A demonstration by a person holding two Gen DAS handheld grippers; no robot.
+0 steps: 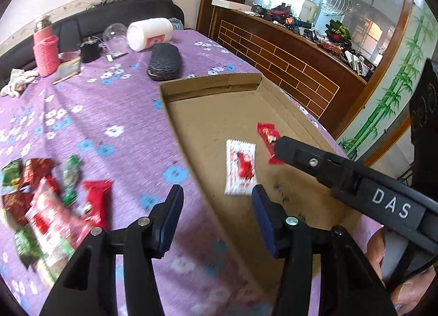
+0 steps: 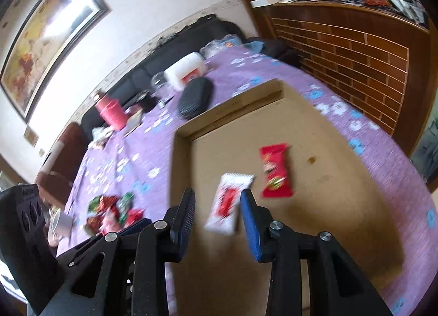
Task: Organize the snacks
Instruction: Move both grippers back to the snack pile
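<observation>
A shallow cardboard tray (image 1: 210, 83) (image 2: 232, 108) lies on the purple flowered tablecloth. Inside it are a white packet with red print (image 1: 241, 171) (image 2: 228, 203) and a red packet (image 1: 265, 135) (image 2: 275, 171), both flat on the cardboard. A blurred pile of red, green and white snack packets (image 1: 41, 201) (image 2: 112, 212) sits on the cloth left of the tray. My left gripper (image 1: 217, 195) hovers open over the tray's left edge, holding nothing. My right gripper (image 2: 218, 198) (image 1: 279, 149) hangs open above the white packet, its tip near the red packet, pads touching neither.
At the table's far end lie a white jar on its side (image 1: 149, 32), a black case (image 1: 164, 61), a glass (image 1: 115, 34) and a pink knitted cup (image 1: 46, 54). A wooden brick-patterned partition (image 1: 287, 61) runs along the right. A white cup (image 2: 61, 224) stands by the pile.
</observation>
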